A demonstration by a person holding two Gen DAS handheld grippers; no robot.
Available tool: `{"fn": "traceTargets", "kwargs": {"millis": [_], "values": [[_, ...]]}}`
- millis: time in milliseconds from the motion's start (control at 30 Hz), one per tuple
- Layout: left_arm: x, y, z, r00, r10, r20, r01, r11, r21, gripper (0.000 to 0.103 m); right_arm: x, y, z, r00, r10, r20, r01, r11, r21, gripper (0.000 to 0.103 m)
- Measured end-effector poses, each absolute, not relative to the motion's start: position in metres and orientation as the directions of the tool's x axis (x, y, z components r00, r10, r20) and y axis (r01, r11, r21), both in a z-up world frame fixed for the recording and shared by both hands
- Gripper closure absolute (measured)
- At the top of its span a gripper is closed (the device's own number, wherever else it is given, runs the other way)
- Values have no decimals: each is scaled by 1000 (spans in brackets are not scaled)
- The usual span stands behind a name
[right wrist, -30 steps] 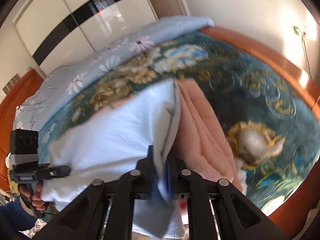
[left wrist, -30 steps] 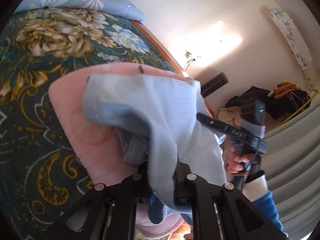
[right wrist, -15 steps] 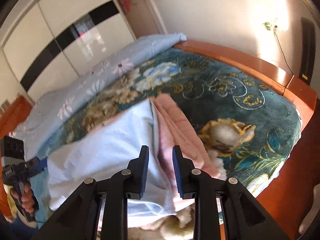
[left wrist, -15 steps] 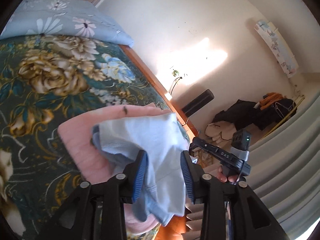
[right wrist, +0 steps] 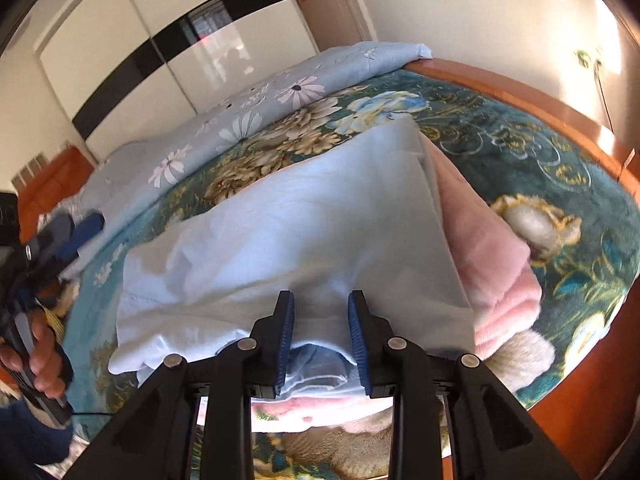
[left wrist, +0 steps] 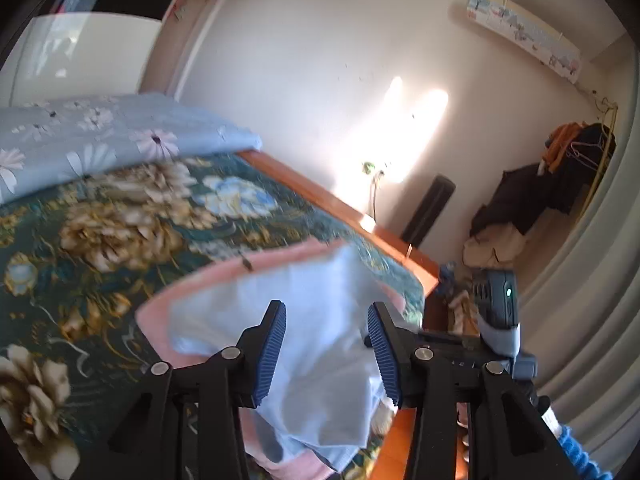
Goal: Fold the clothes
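The light blue garment [right wrist: 296,232] lies folded on a pink blanket [right wrist: 492,264] at the near edge of the bed [right wrist: 560,160]. Its long axis runs across the right gripper [right wrist: 320,334], directly ahead and below. Right jaws are moderately parted, holding nothing. The left gripper [left wrist: 326,350] stands wide apart over the garment's end, empty. The right gripper appears nearer. No legible writing.
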State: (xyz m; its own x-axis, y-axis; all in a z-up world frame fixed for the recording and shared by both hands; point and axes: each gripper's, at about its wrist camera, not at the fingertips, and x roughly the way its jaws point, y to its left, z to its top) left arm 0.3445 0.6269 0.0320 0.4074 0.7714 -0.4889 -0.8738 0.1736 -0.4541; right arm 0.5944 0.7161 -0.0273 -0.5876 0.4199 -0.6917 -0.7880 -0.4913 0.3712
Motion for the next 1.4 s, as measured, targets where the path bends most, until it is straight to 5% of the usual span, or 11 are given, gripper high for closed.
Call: {"fn": "traceTargets", "kwargs": {"millis": [267, 433, 600, 733, 900, 967, 1267, 1400], "values": [[368, 637, -32, 436, 626, -647, -877, 135, -461, 56, 616, 707, -32, -622, 418, -662, -775, -444, 449, 74], [364, 616, -4, 426, 666, -613, -886, 170, -431, 55, 616, 701, -24, -651, 417, -634, -756, -432, 492, 74], [360, 584, 14, 386, 694, -608, -909, 174, -379, 39, 609, 669, 8, -659, 467, -590, -749, -478, 458, 74], [347, 558, -7, 391, 682, -619, -881, 82, -466, 20, 599, 629, 5, -616, 574, -540, -787, -473, 395, 44], [337, 532, -20, 309, 703, -641, -897, -8, -441, 14, 584, 601, -21, -607, 570, -554, -795, -425, 433, 41], [332, 521, -19, 265, 725, -636, -908, -33, -417, 0, 581, 588, -25, -581, 592, -558, -814, -407, 415, 28], [344, 482, 5, 136, 780, -611, -956, -57, -286, 0, 597, 537, -17, -475, 694, -541, -872, -288, 397, 0], [355, 470, 13, 115, 789, -603, -968, -48, -247, 0, 596, 509, -11, -355, 740, -571, -931, -223, 289, 0]]}}
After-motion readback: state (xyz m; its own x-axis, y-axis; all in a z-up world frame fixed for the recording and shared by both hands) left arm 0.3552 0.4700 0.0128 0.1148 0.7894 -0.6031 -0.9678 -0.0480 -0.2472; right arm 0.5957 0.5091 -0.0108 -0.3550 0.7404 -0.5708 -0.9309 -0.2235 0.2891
